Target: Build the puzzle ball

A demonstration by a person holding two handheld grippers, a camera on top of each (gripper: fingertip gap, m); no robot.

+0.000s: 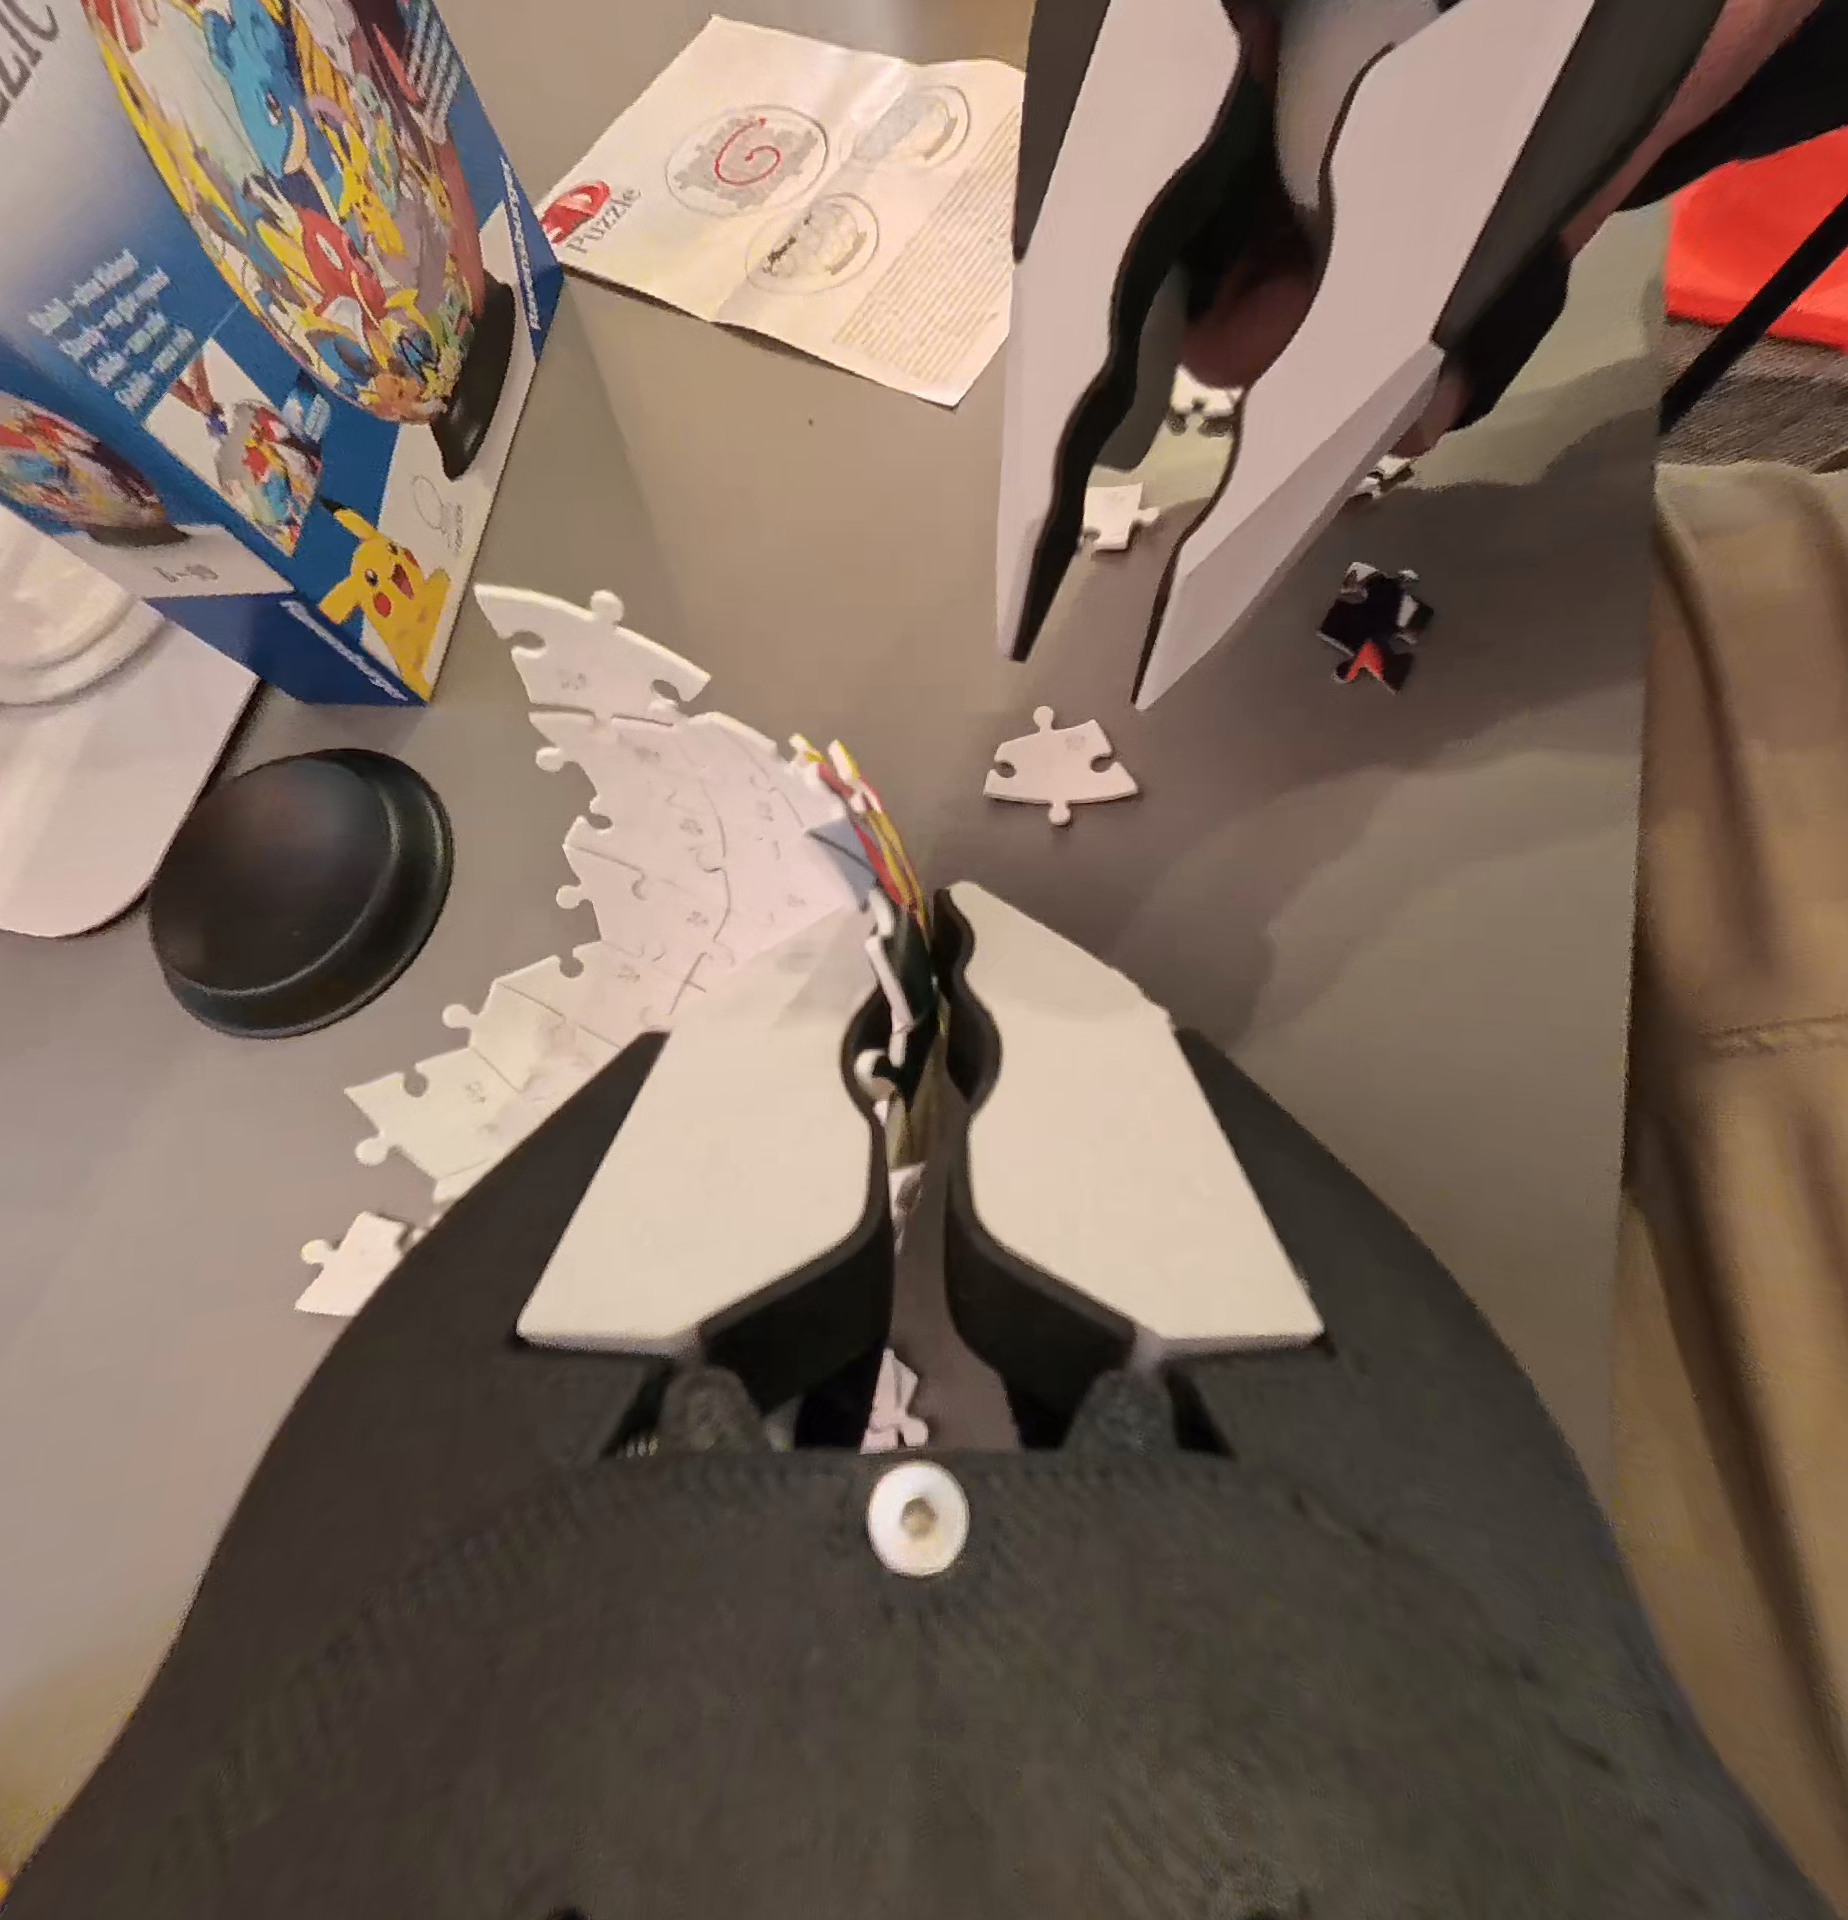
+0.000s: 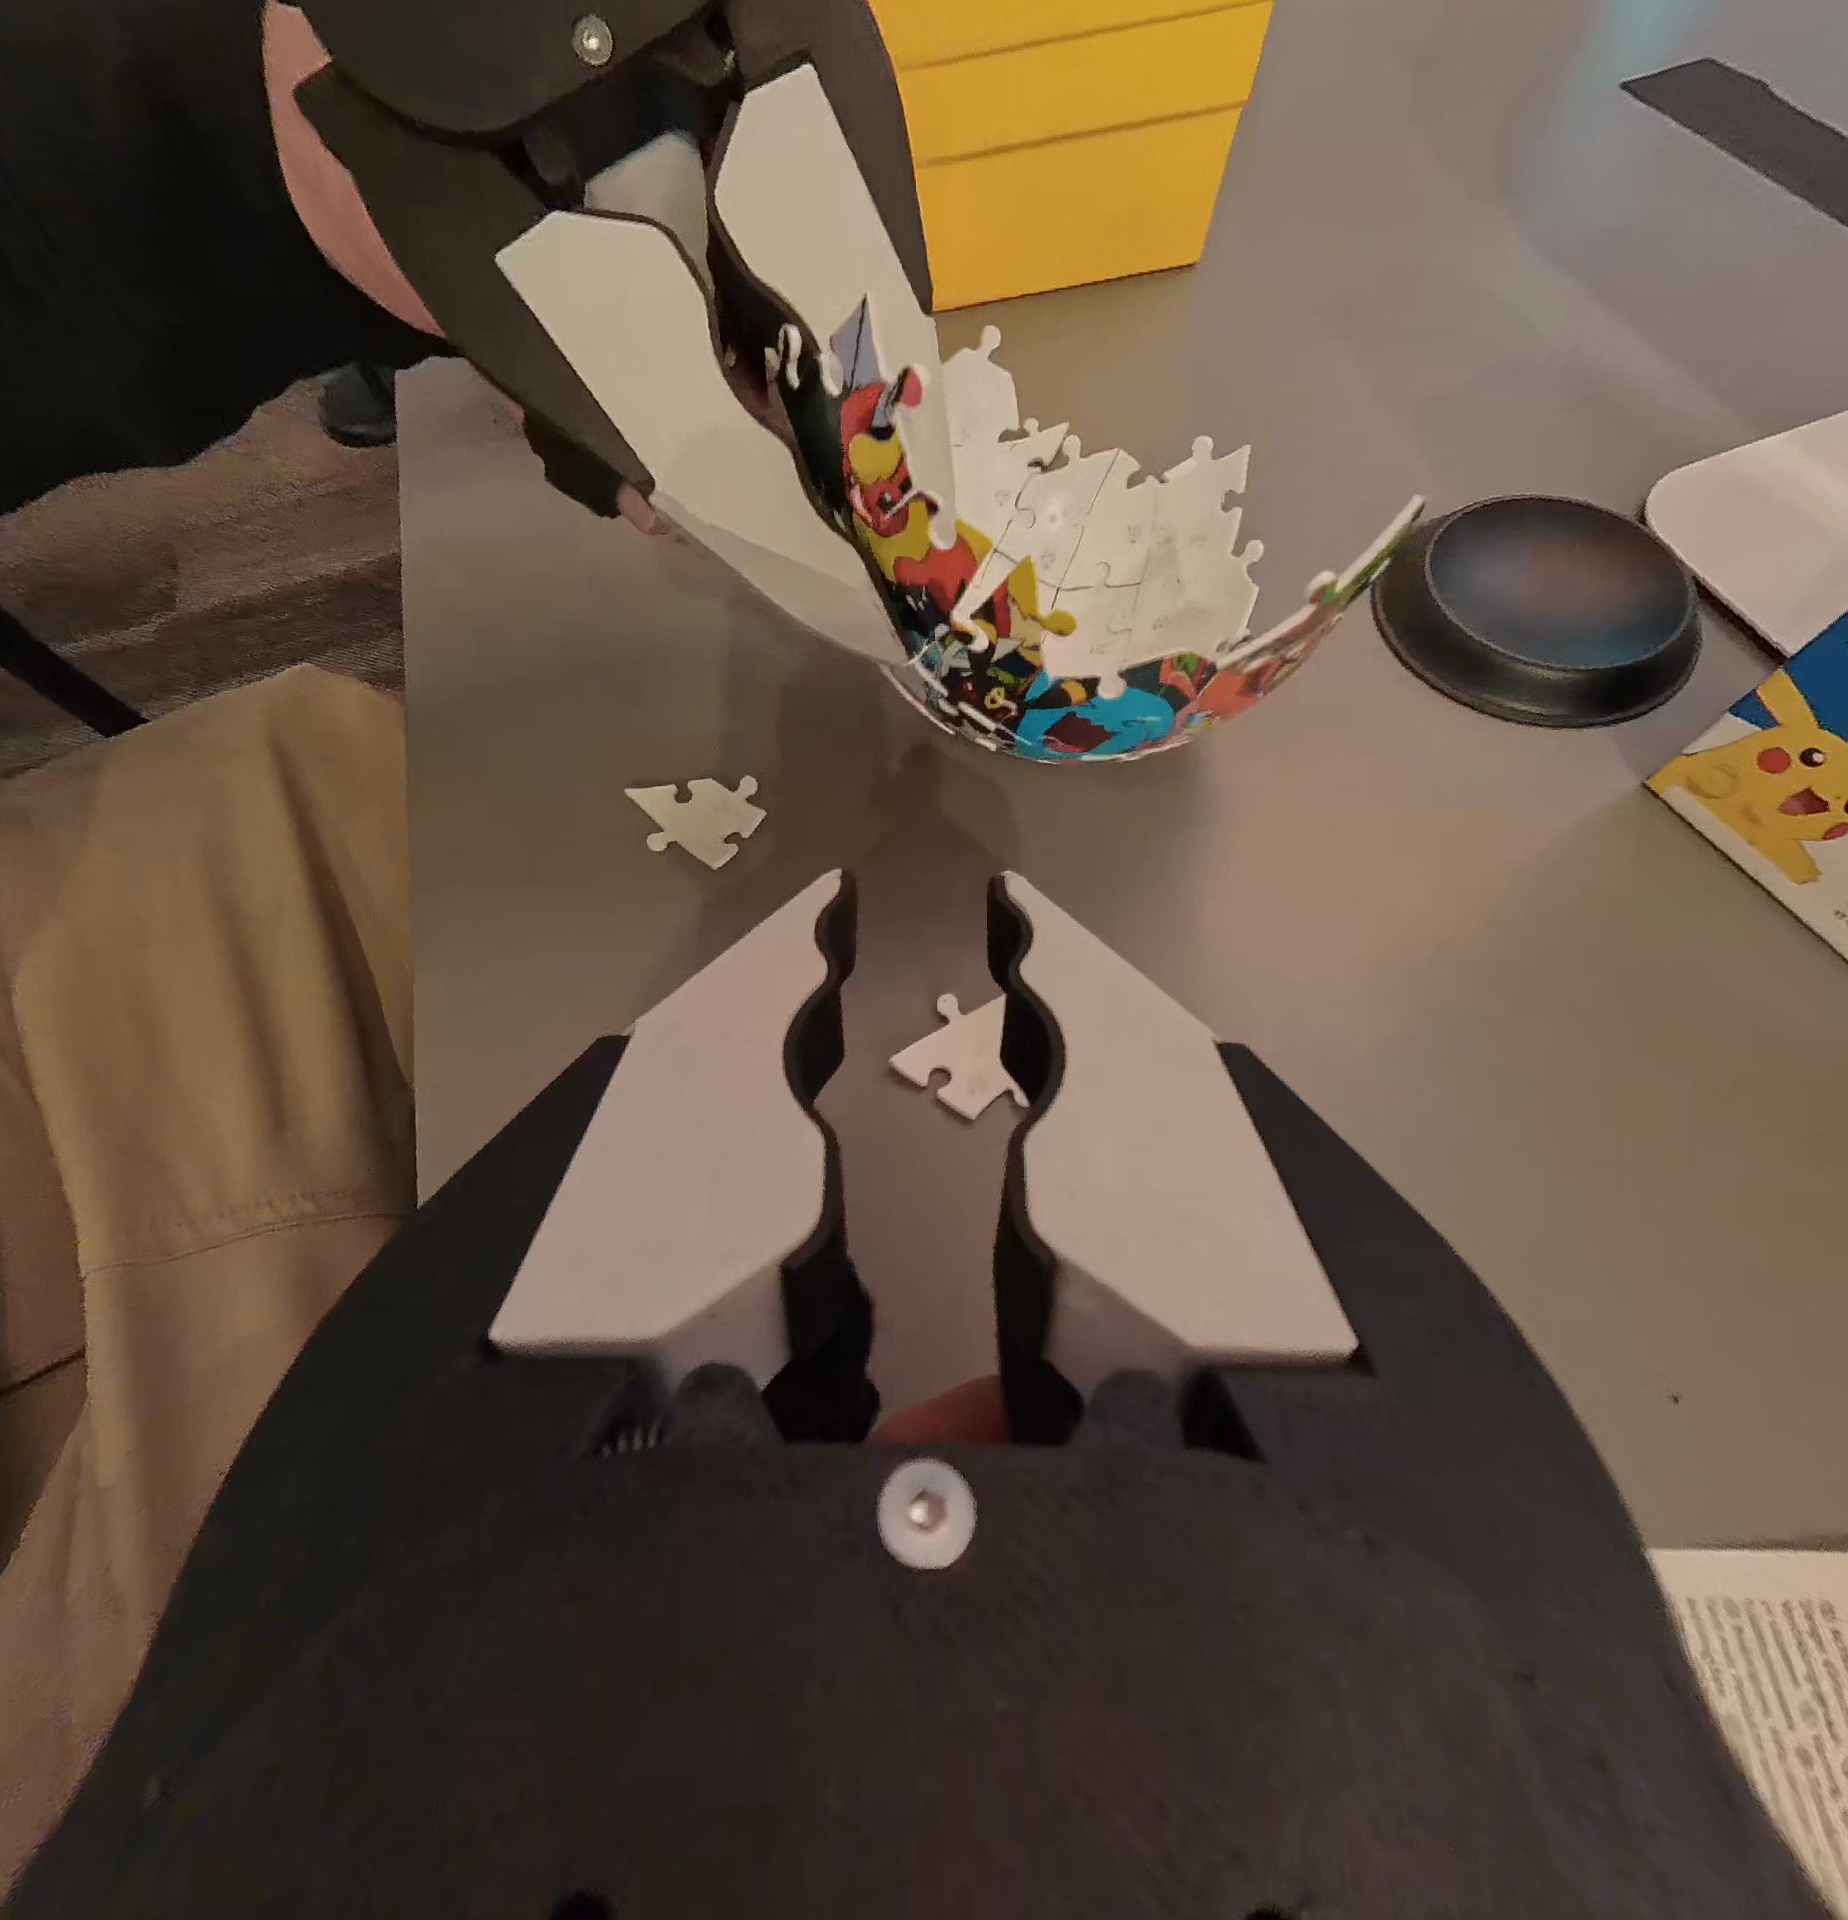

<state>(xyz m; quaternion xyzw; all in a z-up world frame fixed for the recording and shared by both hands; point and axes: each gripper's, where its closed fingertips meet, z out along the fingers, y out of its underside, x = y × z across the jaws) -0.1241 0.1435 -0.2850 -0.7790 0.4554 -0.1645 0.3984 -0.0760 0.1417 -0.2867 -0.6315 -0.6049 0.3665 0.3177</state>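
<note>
Here, in the left wrist view: left hand-held gripper (image 1: 925, 914) clamped on the rim of the half-built puzzle ball (image 1: 691, 894), white inner faces of the joined pieces fanning out to the left over the grey desk (image 1: 795, 499). Right hand-held gripper (image 1: 1081, 665) coming down from the top of the frame, fingers apart, tips just above the desk. One loose white piece (image 1: 1060, 774) lying just below those tips, a dark printed piece (image 1: 1375, 625) to their right, another white piece (image 1: 1112, 516) behind them. Black round stand (image 1: 302, 894) left of the ball, printed puzzle box (image 1: 245, 312) behind it, folded instruction sheet (image 1: 826, 197) farther back.

Then the right wrist view: right hand-held gripper (image 2: 922, 883) parted, holding nothing, a white piece (image 2: 961, 1060) on the desk (image 2: 1315, 935) between its fingers. Left hand-held gripper (image 2: 904, 634) shut on the wall of the ball (image 2: 1086, 623), an open bowl shape with colourful outside, touching the desk. Another white piece (image 2: 702, 821) near it, black stand (image 2: 1538, 613) just right, yellow box (image 2: 1076, 135) behind.
</note>
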